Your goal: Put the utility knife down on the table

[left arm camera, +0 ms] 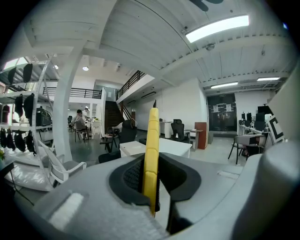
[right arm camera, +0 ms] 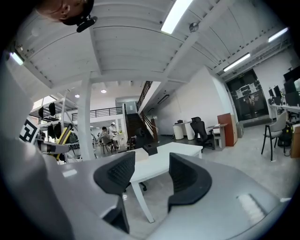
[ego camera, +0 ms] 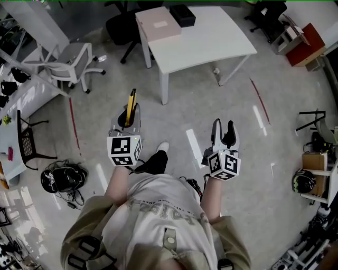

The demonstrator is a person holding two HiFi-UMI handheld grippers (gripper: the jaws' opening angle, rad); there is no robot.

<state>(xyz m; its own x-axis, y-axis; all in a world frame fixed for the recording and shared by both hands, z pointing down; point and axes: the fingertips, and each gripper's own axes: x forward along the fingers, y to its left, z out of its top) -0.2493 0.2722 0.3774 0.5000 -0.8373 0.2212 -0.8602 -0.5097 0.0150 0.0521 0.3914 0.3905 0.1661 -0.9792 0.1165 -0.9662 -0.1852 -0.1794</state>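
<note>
A yellow utility knife [ego camera: 131, 100] stands up out of my left gripper [ego camera: 128, 116], whose black pads are shut on it. In the left gripper view the knife [left arm camera: 151, 154] rises between the pads, edge toward the camera. My right gripper [ego camera: 224, 132] is held out beside it, open and with nothing in it; its pads [right arm camera: 122, 174] stand apart. The white table [ego camera: 198, 39] lies ahead of both grippers, across a stretch of floor, and also shows past the jaws as the table [right arm camera: 154, 164].
On the table's far left sit a pale pink box [ego camera: 158, 23] and a black box [ego camera: 182, 15]. A white chair [ego camera: 68, 63] stands at left, a black office chair [ego camera: 120, 26] behind the table. A helmet with cables [ego camera: 62, 178] lies on the floor.
</note>
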